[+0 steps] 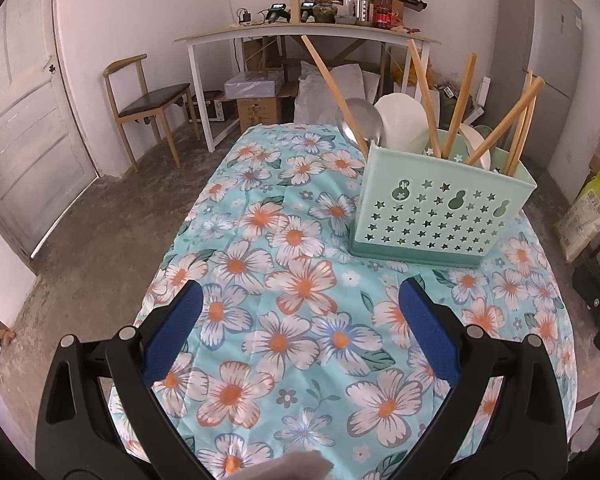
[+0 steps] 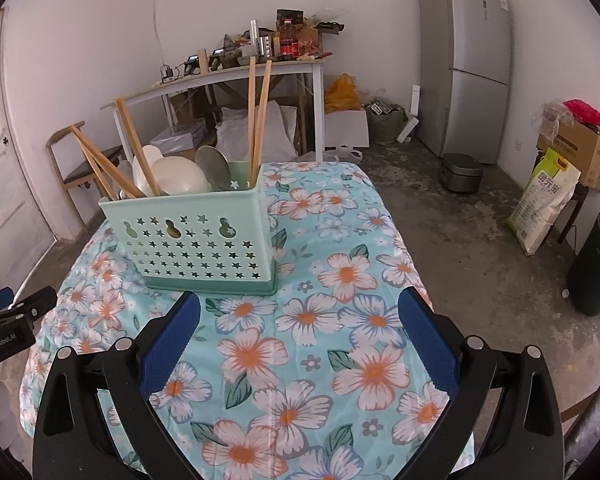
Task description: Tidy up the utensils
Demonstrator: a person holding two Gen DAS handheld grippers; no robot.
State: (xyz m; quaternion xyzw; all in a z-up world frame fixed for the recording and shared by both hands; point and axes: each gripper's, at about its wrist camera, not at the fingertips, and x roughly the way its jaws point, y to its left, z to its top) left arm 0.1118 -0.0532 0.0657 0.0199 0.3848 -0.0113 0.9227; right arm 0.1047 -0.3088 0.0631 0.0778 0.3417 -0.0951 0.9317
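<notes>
A mint-green utensil holder (image 1: 436, 208) with star cut-outs stands on the floral tablecloth (image 1: 284, 320). It holds several wooden chopsticks (image 1: 460, 108), a metal spoon (image 1: 360, 122) and white spoons (image 1: 404, 124). My left gripper (image 1: 300, 304) is open and empty, above the cloth, near the holder's front left. In the right wrist view the holder (image 2: 196, 240) stands ahead to the left, with chopsticks (image 2: 258, 120) and spoons (image 2: 212, 168) upright in it. My right gripper (image 2: 300, 312) is open and empty. The left gripper's body (image 2: 12, 320) shows at that view's left edge.
A white desk (image 1: 300, 36) loaded with clutter stands behind the table, a wooden chair (image 1: 148, 108) at its left and boxes beneath. A grey fridge (image 2: 468, 64), a rice sack (image 2: 544, 200) and a black bin (image 2: 596, 264) stand on the right. A door (image 1: 24, 120) is on the left.
</notes>
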